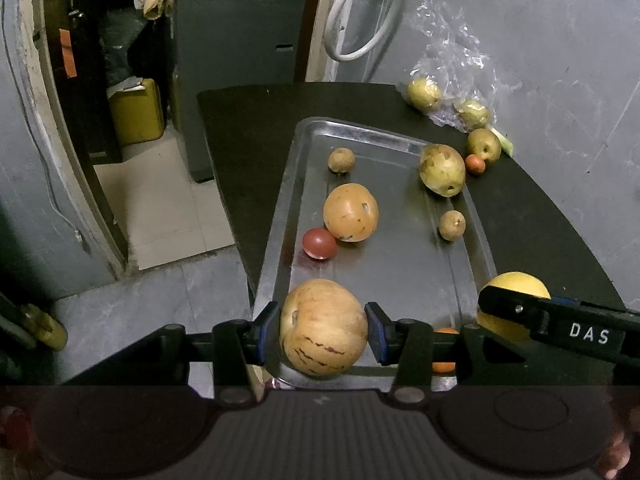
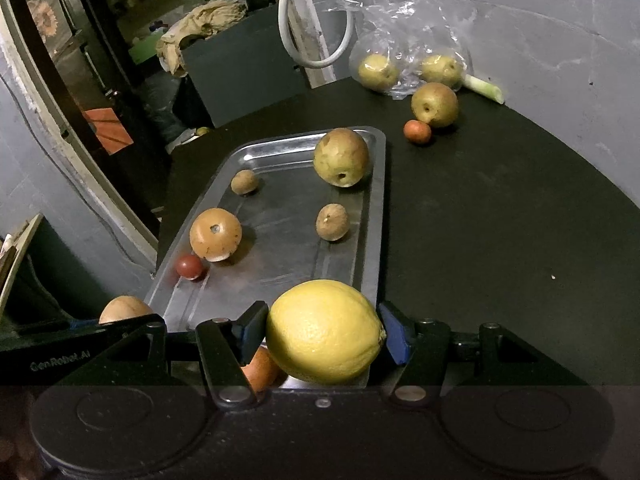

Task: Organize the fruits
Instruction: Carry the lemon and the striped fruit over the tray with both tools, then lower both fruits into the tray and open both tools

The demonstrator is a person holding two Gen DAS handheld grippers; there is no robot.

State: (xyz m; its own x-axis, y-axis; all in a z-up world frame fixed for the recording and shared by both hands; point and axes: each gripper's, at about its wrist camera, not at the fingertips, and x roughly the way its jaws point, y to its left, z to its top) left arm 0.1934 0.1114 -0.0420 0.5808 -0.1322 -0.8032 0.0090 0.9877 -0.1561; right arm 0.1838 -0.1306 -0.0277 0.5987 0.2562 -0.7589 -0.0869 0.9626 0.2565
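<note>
A steel tray (image 1: 384, 276) (image 2: 280, 216) lies on the black table. My left gripper (image 1: 323, 328) is shut on a streaked tan apple (image 1: 323, 326) over the tray's near left corner. My right gripper (image 2: 323, 334) is shut on a yellow lemon (image 2: 324, 330) at the tray's near right corner; the lemon (image 1: 516, 286) also shows in the left wrist view. On the tray lie an orange-brown fruit (image 1: 350, 212), a small red fruit (image 1: 319, 243), a green pear (image 1: 442, 169) and two small brown fruits (image 1: 341, 159) (image 1: 452, 225). An orange fruit (image 2: 260, 368) sits partly hidden under the lemon.
Beyond the tray on the table (image 2: 500, 220) are a pear (image 2: 434, 104), a small red fruit (image 2: 417, 131) and a clear plastic bag (image 2: 400, 40) holding two pears. The grey wall stands behind. The table's left edge drops to the floor (image 1: 168, 208).
</note>
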